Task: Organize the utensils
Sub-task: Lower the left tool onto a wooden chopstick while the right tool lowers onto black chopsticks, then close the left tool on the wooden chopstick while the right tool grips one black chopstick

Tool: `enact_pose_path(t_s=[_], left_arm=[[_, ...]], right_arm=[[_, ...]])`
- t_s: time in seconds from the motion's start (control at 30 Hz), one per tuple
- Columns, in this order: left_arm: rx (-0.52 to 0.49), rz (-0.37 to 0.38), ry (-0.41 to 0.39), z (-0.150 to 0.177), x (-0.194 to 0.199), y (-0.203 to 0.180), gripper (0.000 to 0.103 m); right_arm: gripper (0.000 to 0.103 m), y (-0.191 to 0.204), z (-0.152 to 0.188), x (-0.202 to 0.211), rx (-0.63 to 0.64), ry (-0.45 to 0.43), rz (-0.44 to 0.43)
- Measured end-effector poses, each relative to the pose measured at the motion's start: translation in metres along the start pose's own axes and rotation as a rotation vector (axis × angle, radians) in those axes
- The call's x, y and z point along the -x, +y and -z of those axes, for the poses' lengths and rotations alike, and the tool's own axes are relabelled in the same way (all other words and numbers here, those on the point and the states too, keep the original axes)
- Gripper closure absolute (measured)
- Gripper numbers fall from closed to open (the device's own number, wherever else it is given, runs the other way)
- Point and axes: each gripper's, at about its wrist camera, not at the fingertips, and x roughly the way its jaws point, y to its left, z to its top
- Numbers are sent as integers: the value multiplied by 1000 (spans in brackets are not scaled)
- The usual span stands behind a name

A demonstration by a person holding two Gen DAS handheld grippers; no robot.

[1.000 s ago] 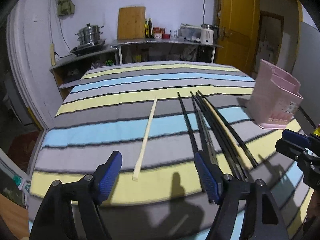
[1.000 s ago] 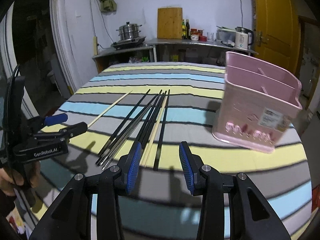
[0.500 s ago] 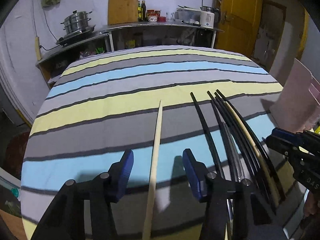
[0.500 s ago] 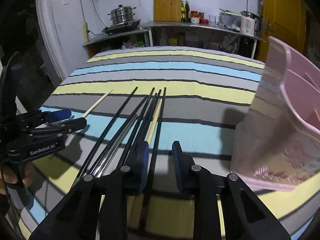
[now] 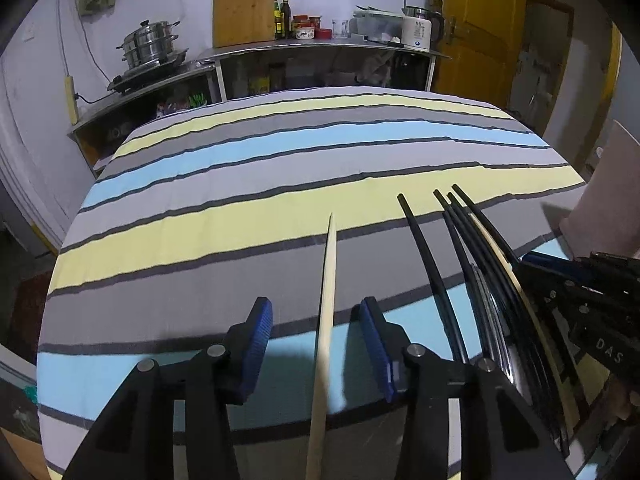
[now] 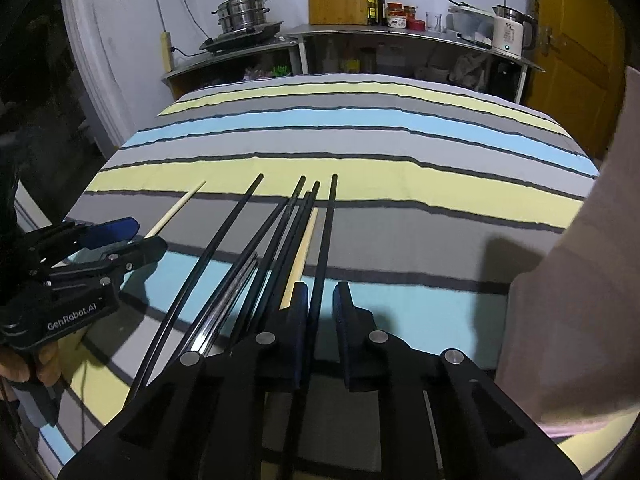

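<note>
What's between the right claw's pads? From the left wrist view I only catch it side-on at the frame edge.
Observer: One black chopstick, the outermost of the group. The right claw is closing around it, and a gap still shows at one pad.
Operator: Is the pale chopstick beside it caught too?
Observer: No. The pale chopstick runs just outside the gap, on the side away from the holder.
Operator: How does the holder sit relative to that claw?
Observer: Its pink wall, blurred, fills the right edge of the right wrist view, close beside the claw and clear of the chopsticks.
</note>
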Motion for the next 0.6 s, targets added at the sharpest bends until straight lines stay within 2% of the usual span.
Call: enact_pose_path(t_s=[0.27,0.37,0.43,0.6], left_arm=[[-6,-4,31,-20,-12,-6,59],[-16,-2,31,-26,-16,-9,73],[-23,-8,31,-29,-18,-10,94],[-12,31,30,-31,-13,-8,97]], right_arm=[[89,1,-22,-15,14,22,14],[89,3,-29,-20,19,32,15],[96,3,-32,-22,23,36,13],[97,1,-35,-17,13,36,-8]])
